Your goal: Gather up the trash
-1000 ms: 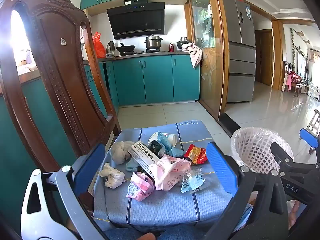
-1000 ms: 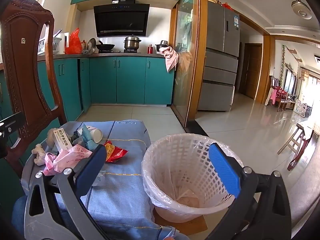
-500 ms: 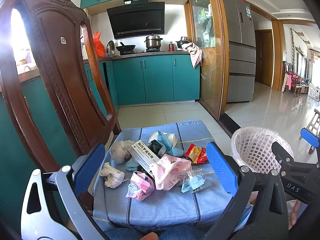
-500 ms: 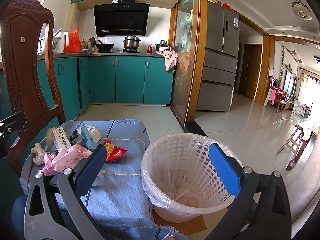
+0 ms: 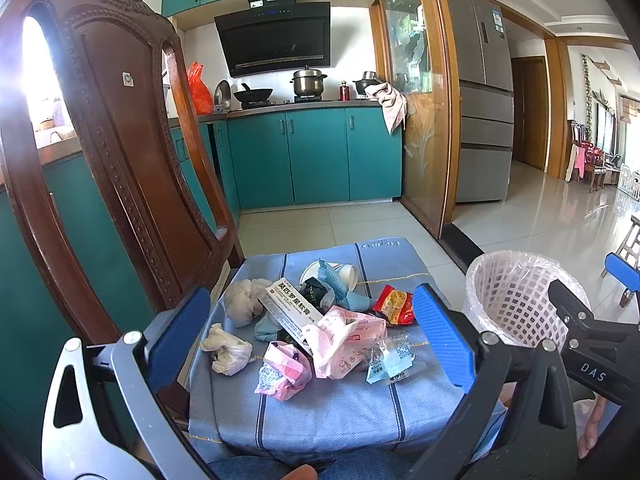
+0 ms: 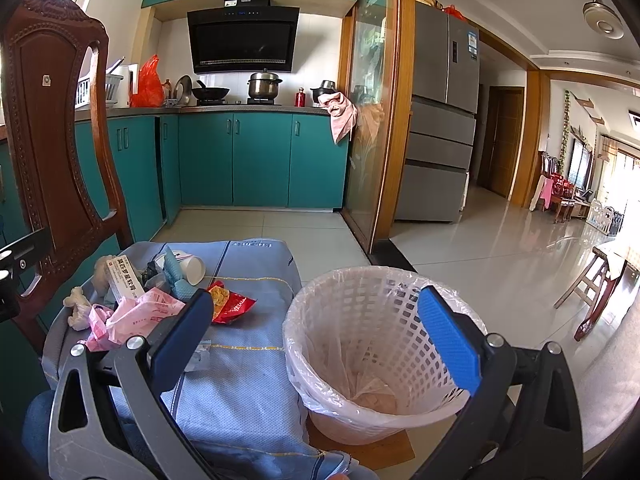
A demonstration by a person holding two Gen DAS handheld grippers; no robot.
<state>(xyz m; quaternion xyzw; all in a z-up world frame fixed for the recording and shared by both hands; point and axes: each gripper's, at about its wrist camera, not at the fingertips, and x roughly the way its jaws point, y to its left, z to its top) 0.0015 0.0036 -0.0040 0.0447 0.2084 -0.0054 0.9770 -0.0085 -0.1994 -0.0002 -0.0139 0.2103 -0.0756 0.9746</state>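
A heap of trash lies on a blue cloth (image 5: 320, 412): a white carton (image 5: 292, 306), pink wrappers (image 5: 344, 336), crumpled tissues (image 5: 226, 350), a red snack bag (image 5: 394, 306), a paper cup (image 5: 348, 274) and a clear packet (image 5: 390, 362). My left gripper (image 5: 310, 332) hangs open, close above the near side of the heap, holding nothing. A white lattice bin (image 6: 376, 356) with a plastic liner stands to the right of the cloth. My right gripper (image 6: 316, 338) is open and empty, just before the bin's left rim. The red snack bag (image 6: 230, 304) shows left of it.
A carved wooden chair back (image 5: 120, 152) rises at the left of the cloth. Teal kitchen cabinets (image 5: 312, 160) and a fridge (image 5: 484, 112) stand beyond tiled floor (image 6: 480, 256). A wooden stool (image 6: 596, 284) is far right. A person's fingers (image 5: 596, 428) show under the right gripper.
Both grippers stay open and nearly still. The right wrist view has shifted a little, so the bin sits slightly further left in it.
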